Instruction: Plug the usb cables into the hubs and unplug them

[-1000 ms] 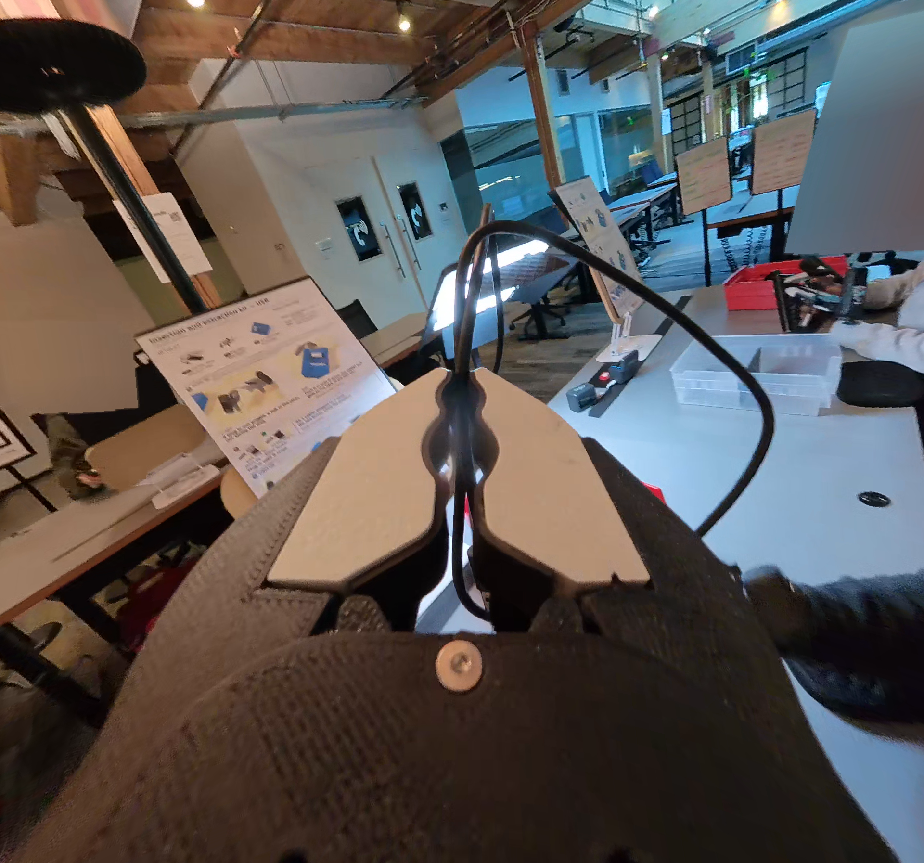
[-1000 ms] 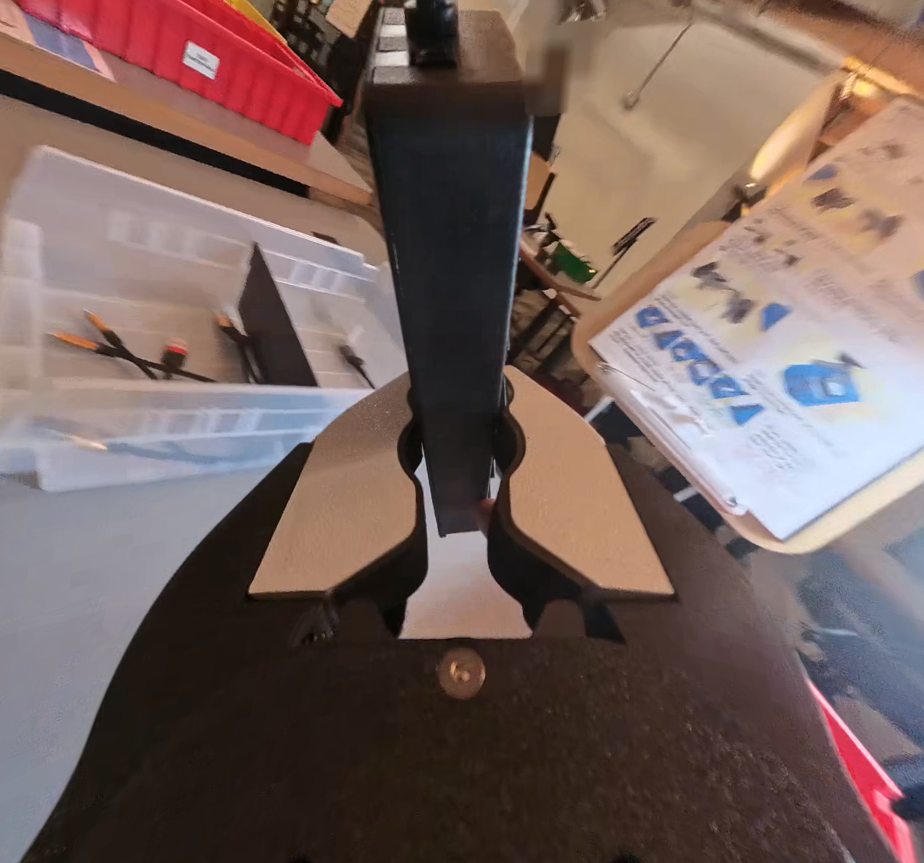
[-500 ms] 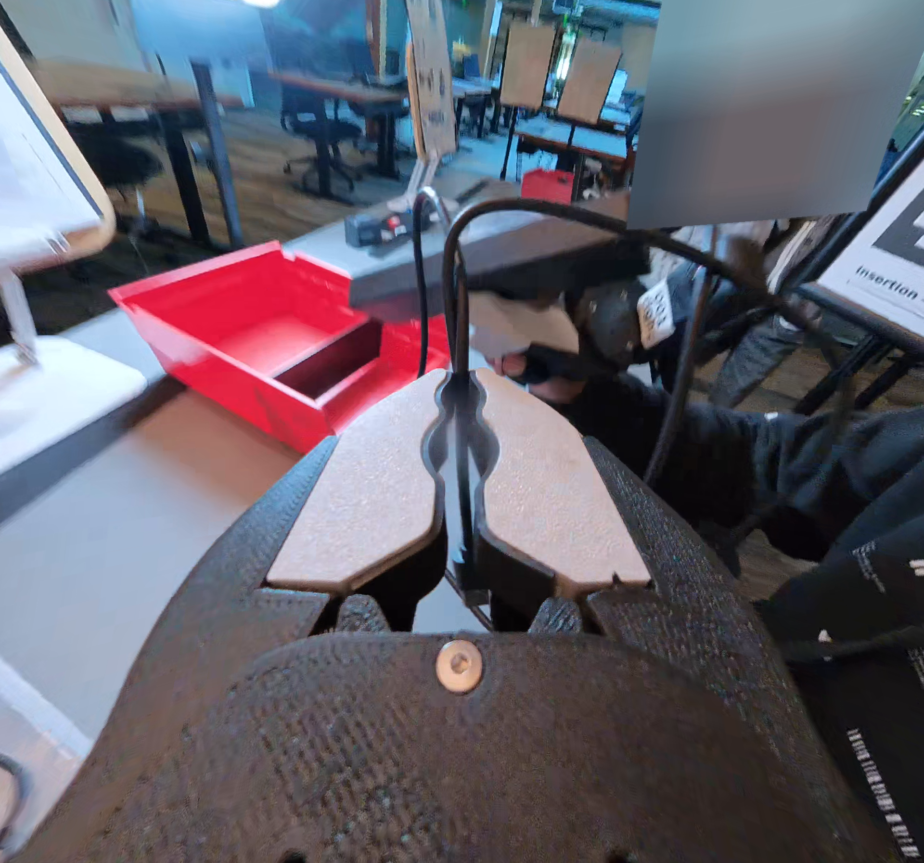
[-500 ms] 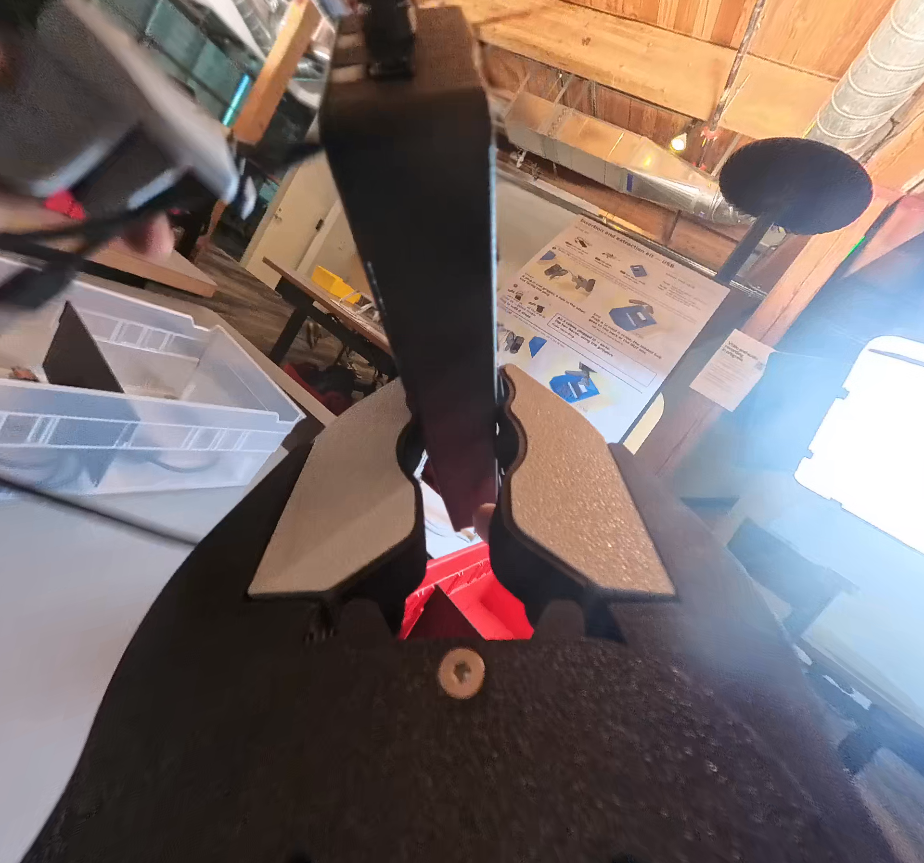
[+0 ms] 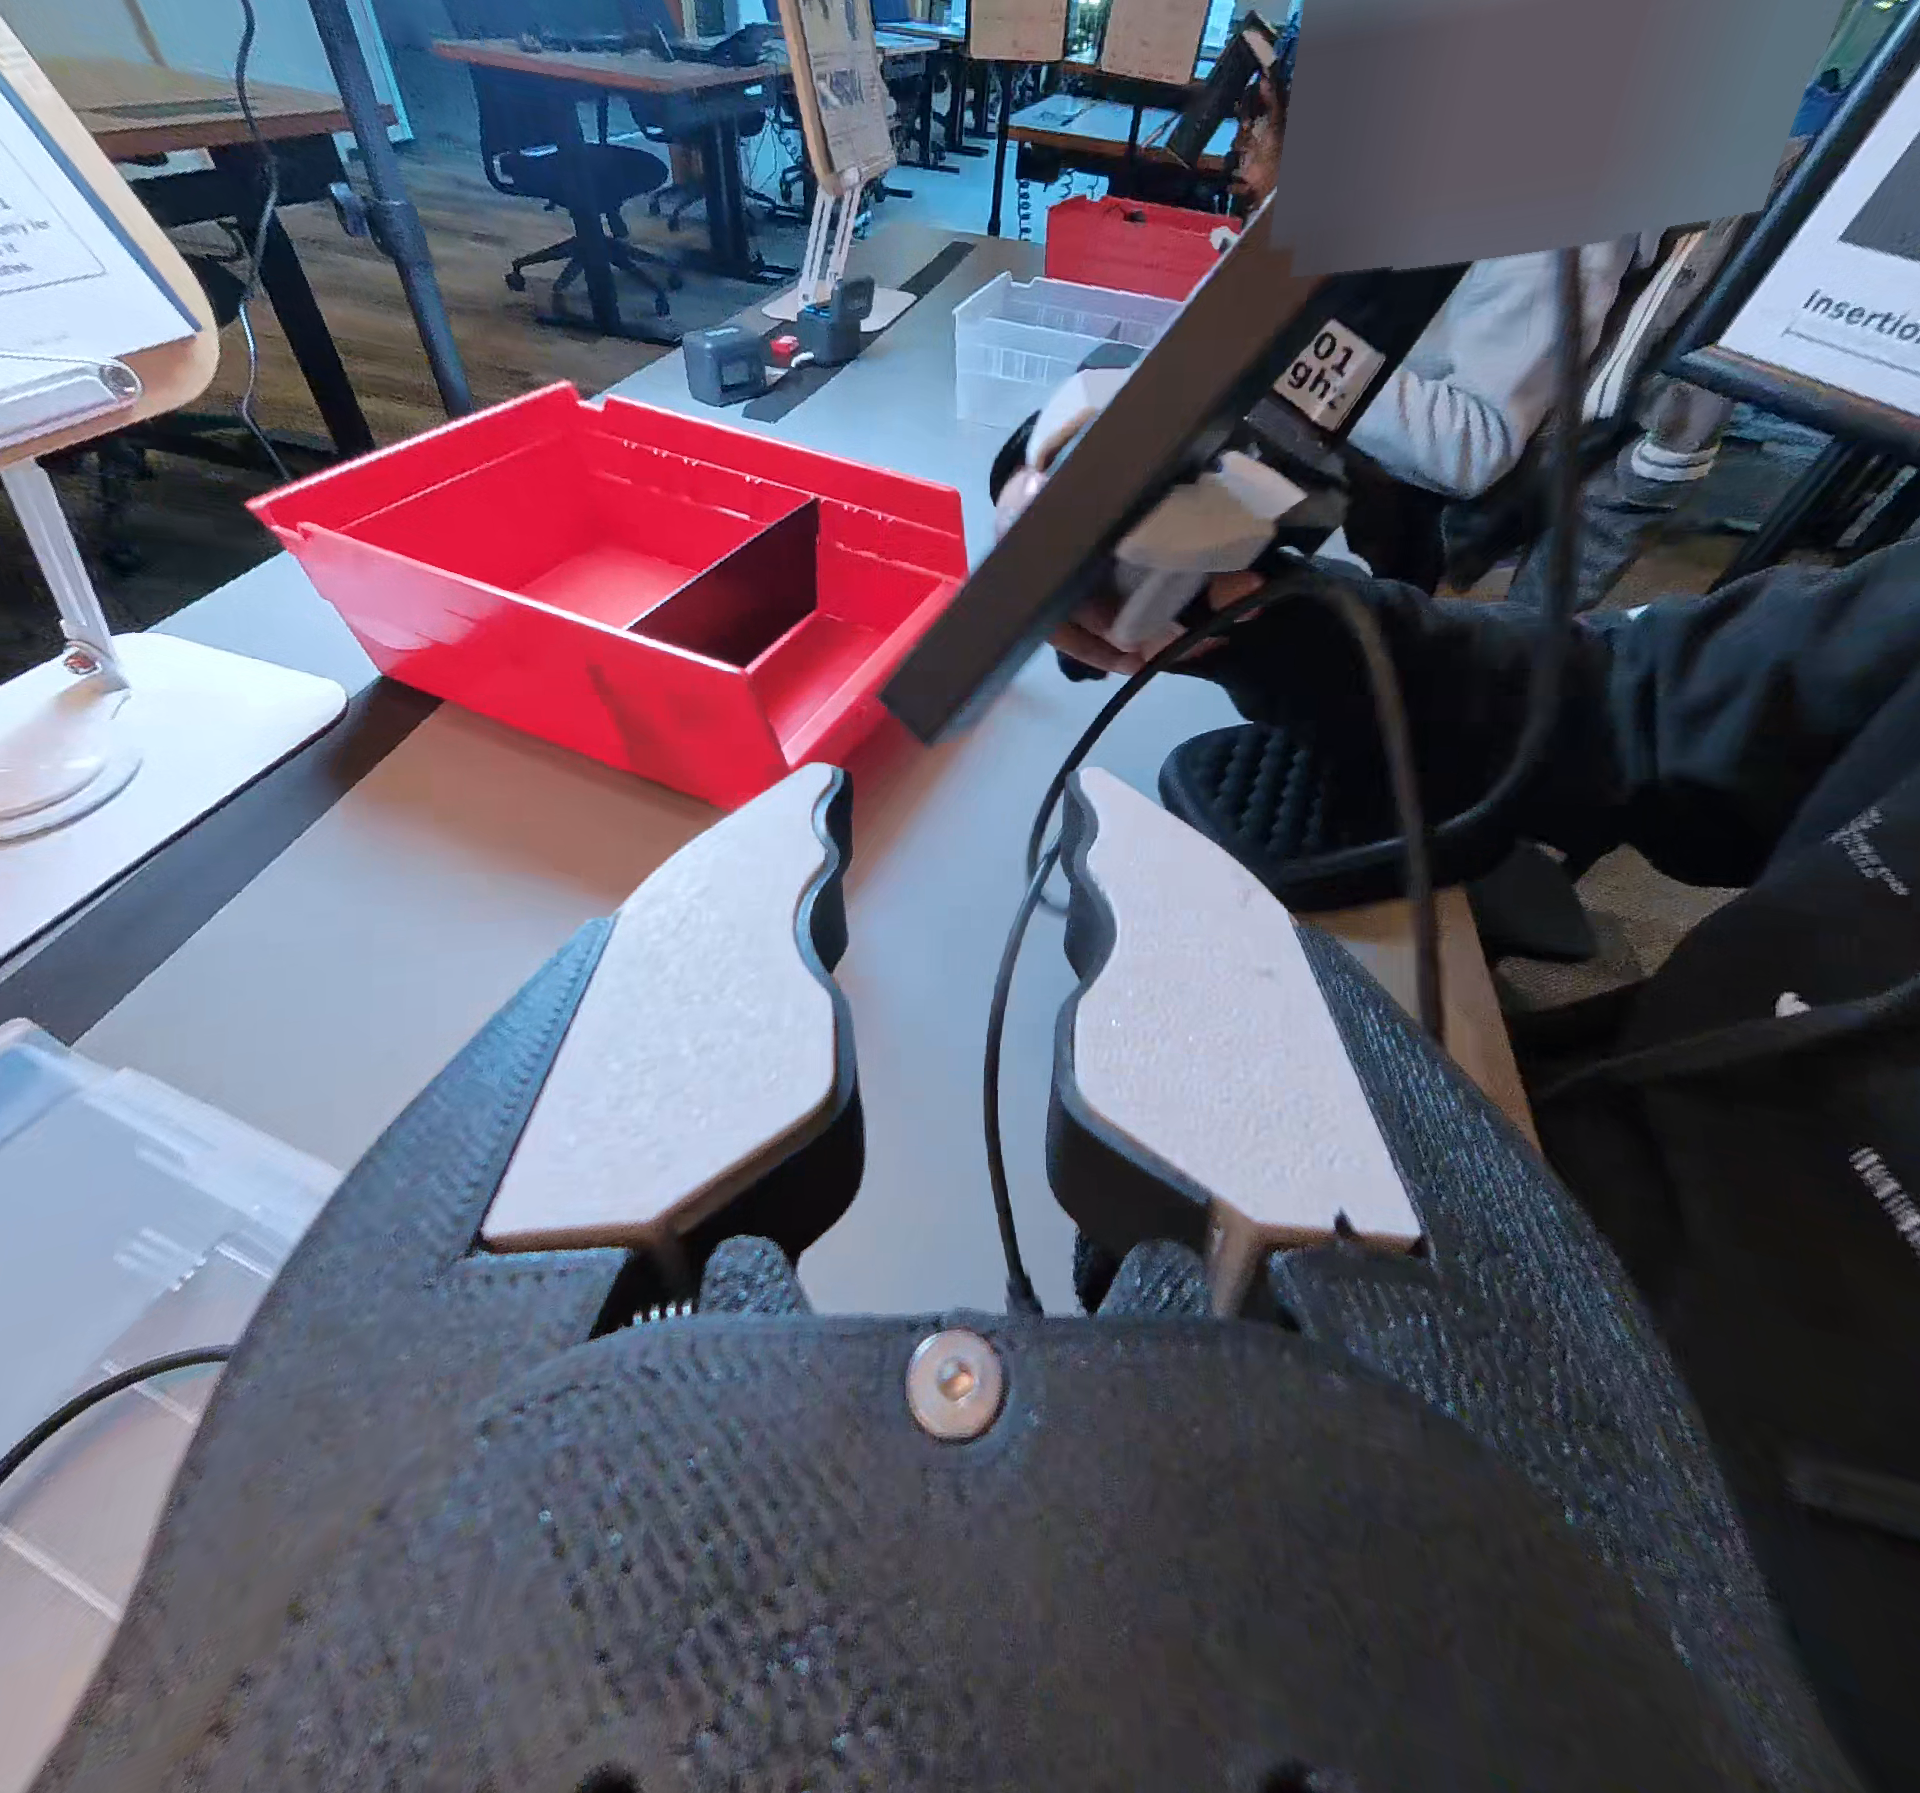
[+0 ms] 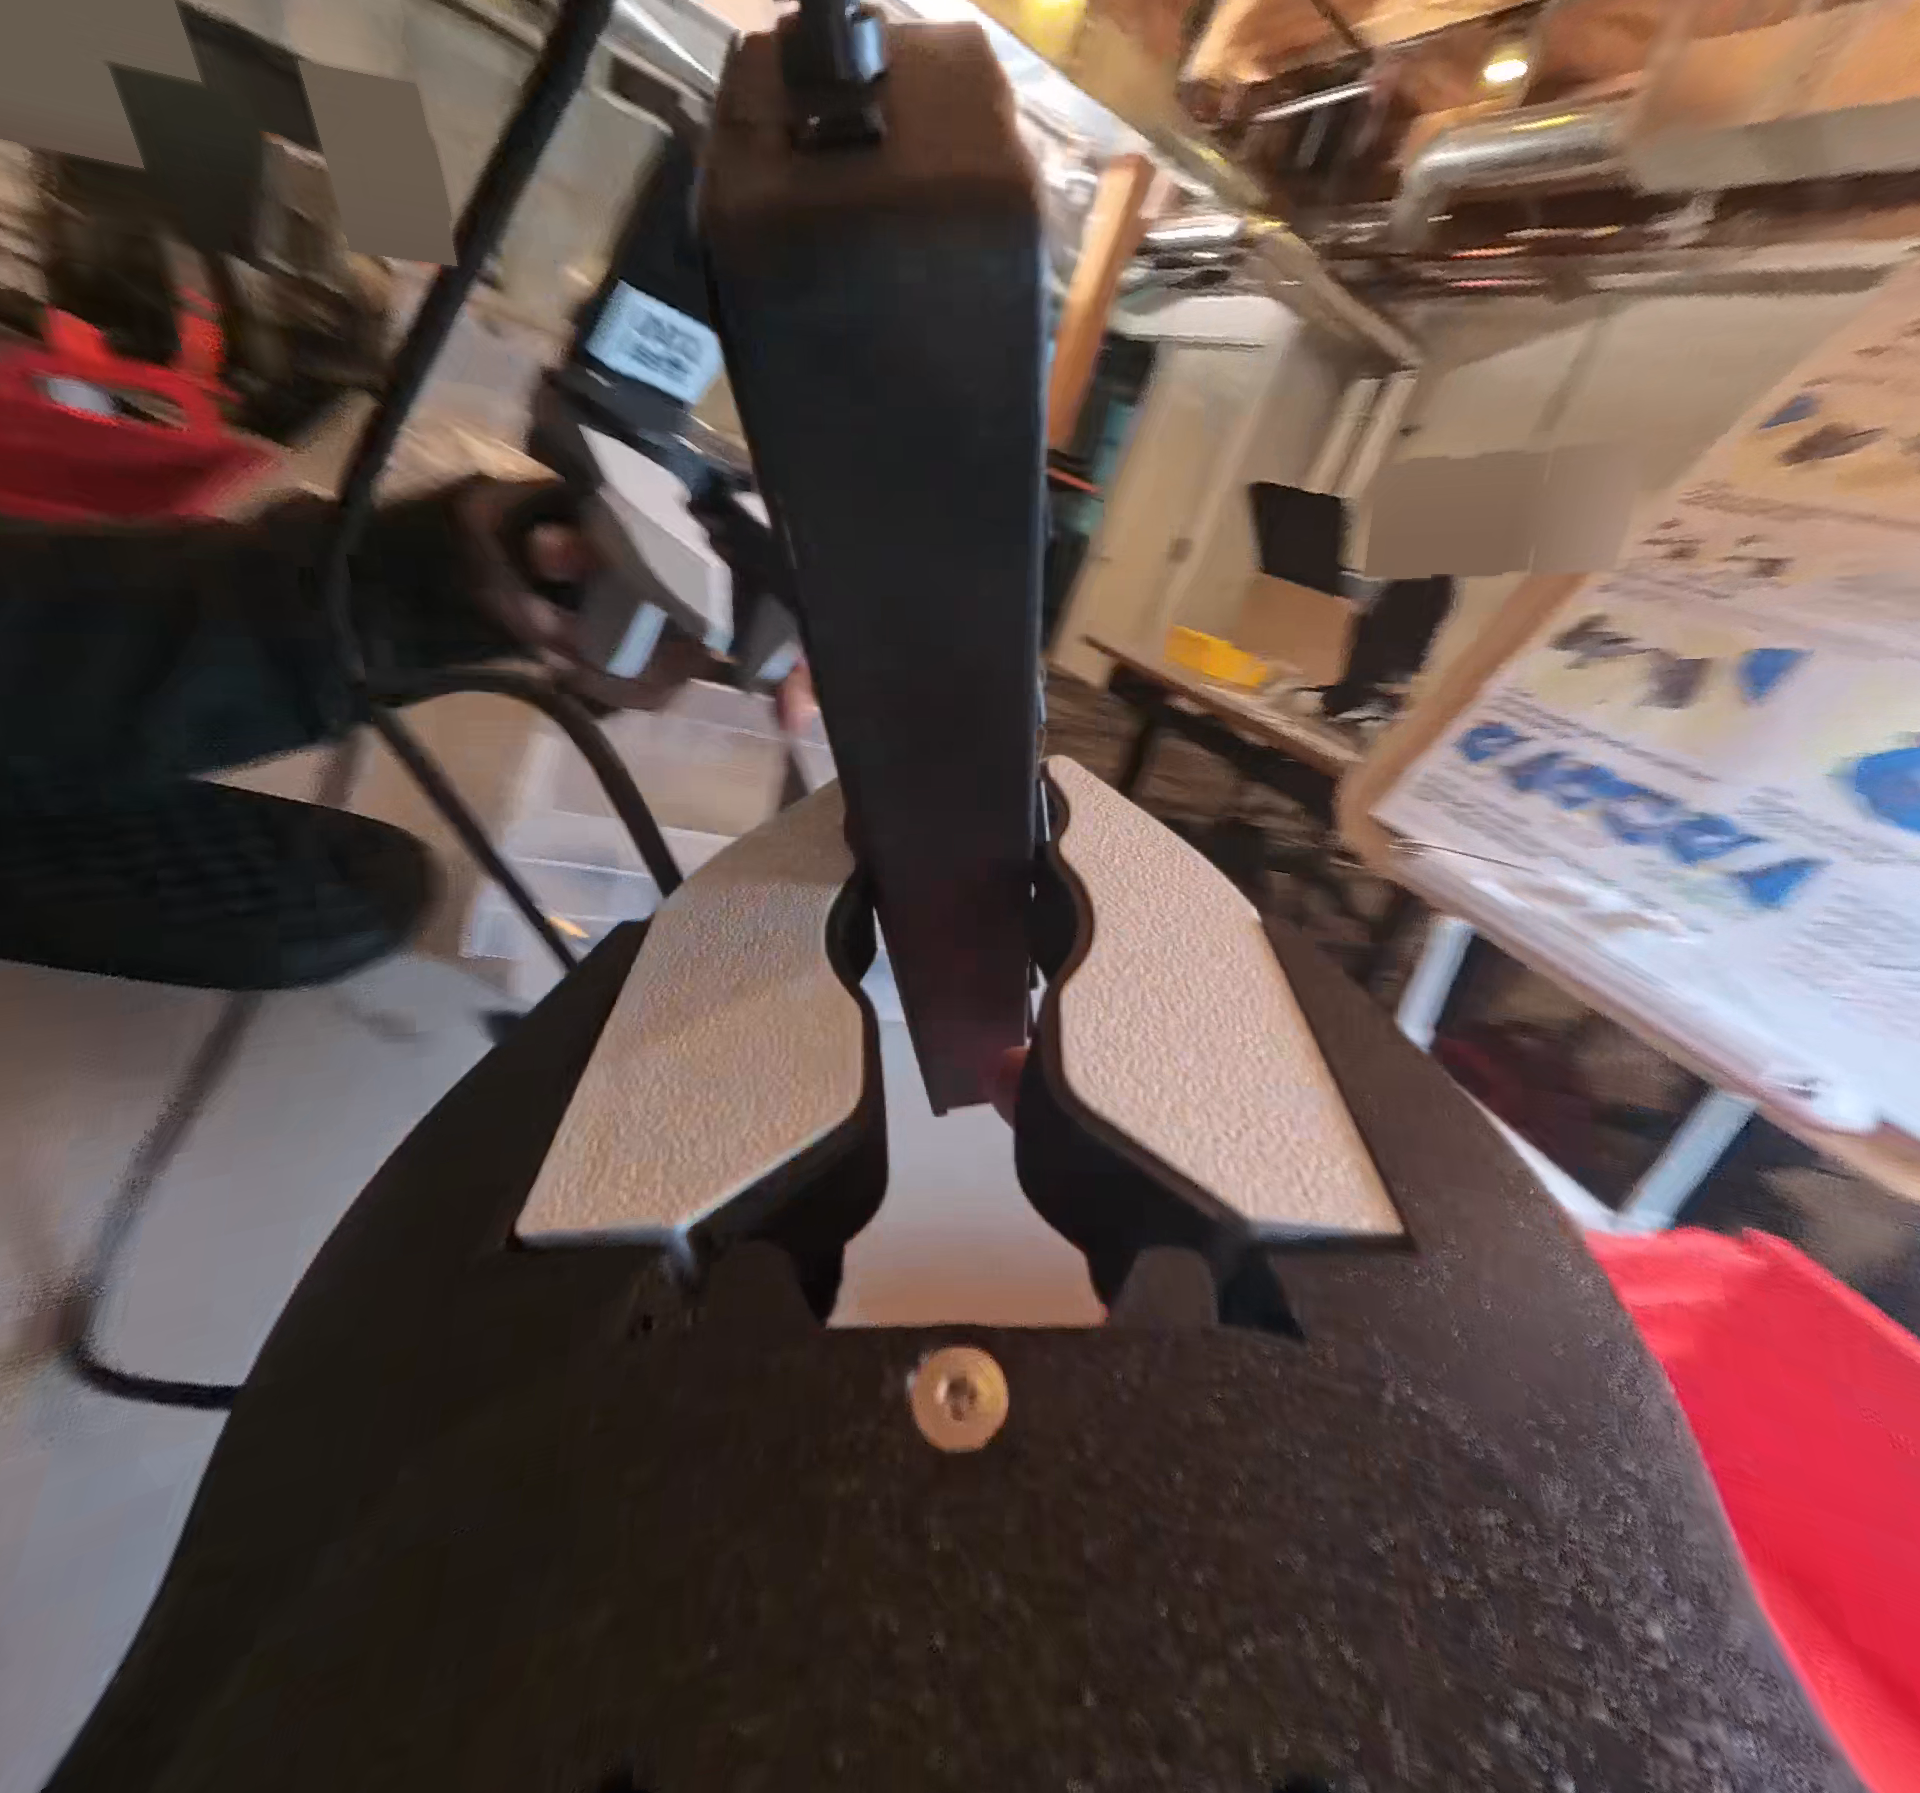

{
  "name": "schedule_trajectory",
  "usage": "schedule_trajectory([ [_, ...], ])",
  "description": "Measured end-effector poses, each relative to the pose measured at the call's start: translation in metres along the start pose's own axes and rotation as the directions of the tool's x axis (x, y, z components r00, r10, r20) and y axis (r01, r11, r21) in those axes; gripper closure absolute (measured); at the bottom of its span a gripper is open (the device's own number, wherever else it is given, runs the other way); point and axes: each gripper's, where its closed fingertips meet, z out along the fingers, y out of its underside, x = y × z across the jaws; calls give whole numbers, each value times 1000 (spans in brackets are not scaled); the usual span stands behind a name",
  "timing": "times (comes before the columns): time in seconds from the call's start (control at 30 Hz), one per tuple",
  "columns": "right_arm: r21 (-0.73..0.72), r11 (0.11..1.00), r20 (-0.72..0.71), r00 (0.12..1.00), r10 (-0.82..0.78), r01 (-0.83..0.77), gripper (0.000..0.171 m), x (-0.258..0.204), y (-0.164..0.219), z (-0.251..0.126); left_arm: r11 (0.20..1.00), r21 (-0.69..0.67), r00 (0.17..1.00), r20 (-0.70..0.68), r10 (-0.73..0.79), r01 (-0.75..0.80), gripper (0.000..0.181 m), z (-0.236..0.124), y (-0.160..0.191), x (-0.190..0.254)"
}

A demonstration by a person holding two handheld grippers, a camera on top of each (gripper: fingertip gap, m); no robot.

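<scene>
Above the grey table [image 5: 436,912], left gripper [image 5: 951,870] open, right gripper [image 6: 951,896] clamping black hub [image 6: 894,496]

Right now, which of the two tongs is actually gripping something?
The right tongs, clamped on the flat black hub. The left tongs gape open, a thin black cable running loose between them.

The bin [image 5: 582,600] sits on the table [image 5: 436,912], ahead-left of the left tool [image 5: 951,808].

A glossy red plastic bin [image 5: 582,590] has a black divider [image 5: 732,590]. The slim flat USB hub [image 6: 883,455] and thin round cable [image 5: 997,1047] are black; the smooth tabletop [image 5: 416,912] is grey.
</scene>
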Motion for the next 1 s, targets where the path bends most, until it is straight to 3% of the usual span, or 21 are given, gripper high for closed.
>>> schedule_trajectory([
  [0.03,19,998,60,997,51,-52,146,-9,-1,3,1000,-16,1000,1,14,-14,140,6,7,1],
  [0.2,56,975,277,941,192,-216,146,-52,-6,17,941,-222,966,-29,255,-255,130,53,50,28],
  [0.27,50,970,300,930,214,-239,146,-56,-4,18,926,-176,942,-75,326,-334,155,58,46,45],
  [0.33,34,963,290,925,246,-267,145,-51,-1,18,933,-195,952,-26,304,-303,155,61,47,41],
  [0.4,-7,952,201,932,301,-306,139,-35,7,21,915,-234,924,121,364,-330,155,58,43,23],
  [0.5,-68,903,19,904,426,-424,127,-3,24,22,862,-343,782,383,492,-374,155,46,35,-12],
  [0.57,-89,857,-24,861,508,-508,115,7,31,20,832,-409,659,514,549,-375,155,35,31,-31],
  [0.73,-143,807,-20,817,576,-573,94,-7,39,30,658,-595,392,529,753,-461,155,41,36,-35],
  [0.83,-164,772,-84,788,610,-614,102,-4,54,30,532,-674,218,497,840,-513,156,44,34,-32],
  [1.0,-107,793,-3,798,603,-600,108,-7,53,25,525,-612,271,463,844,-592,156,56,36,-9],
])
